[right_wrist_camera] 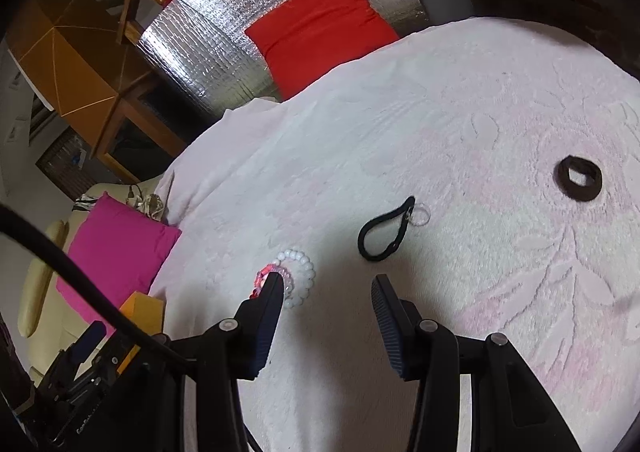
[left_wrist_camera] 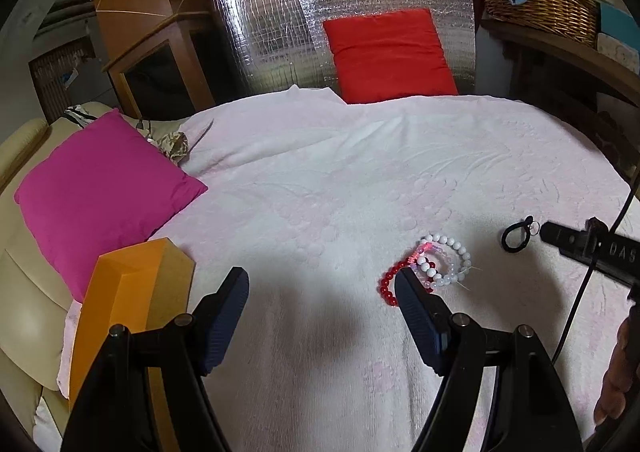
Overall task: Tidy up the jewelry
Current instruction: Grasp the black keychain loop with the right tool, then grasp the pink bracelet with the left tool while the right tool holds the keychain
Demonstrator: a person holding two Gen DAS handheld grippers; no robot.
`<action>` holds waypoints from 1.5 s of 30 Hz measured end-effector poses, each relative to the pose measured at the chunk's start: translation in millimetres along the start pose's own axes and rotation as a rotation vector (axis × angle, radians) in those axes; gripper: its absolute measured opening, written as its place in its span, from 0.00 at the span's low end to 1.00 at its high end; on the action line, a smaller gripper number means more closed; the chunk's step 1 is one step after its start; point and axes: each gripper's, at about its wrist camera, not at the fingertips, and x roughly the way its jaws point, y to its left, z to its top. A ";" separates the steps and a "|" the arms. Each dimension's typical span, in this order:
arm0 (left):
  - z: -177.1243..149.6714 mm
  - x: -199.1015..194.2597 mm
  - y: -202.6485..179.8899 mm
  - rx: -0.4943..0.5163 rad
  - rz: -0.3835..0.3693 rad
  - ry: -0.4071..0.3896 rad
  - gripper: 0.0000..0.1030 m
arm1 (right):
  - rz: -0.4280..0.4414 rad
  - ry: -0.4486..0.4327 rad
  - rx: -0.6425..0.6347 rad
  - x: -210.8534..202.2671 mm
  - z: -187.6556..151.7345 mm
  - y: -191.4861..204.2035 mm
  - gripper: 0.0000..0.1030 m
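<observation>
Bead bracelets (left_wrist_camera: 436,264) heaped on blanket (left_wrist_camera: 320,180), L (left_wrist_camera: 322,292) & R (right_wrist_camera: 328,292) fingers wide apart, empty.

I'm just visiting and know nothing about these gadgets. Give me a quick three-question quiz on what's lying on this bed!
1. True or false: the left gripper is holding a bracelet.
2. Which lies nearest the black hair tie? A) the beaded bracelets B) the dark ring C) the small clear ring
3. What colour is the box beside the left gripper?

Key: 1 false, it is open and empty. 2 C. 3 orange.
</observation>
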 end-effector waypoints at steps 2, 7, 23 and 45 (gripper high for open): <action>0.5 3.9 0.0 0.001 -0.002 0.003 0.74 | -0.005 -0.015 0.008 0.8 6.7 -3.3 0.48; 2.1 26.2 2.3 -0.016 -0.076 0.033 0.74 | -0.018 -0.043 0.065 1.5 25.3 -23.1 0.48; 19.3 105.4 -24.8 0.063 -0.421 0.128 0.74 | -0.065 0.055 0.146 51.9 49.4 -42.5 0.48; 11.9 129.1 -53.4 0.214 -0.575 0.188 0.09 | -0.144 0.067 0.080 67.7 43.5 -34.0 0.08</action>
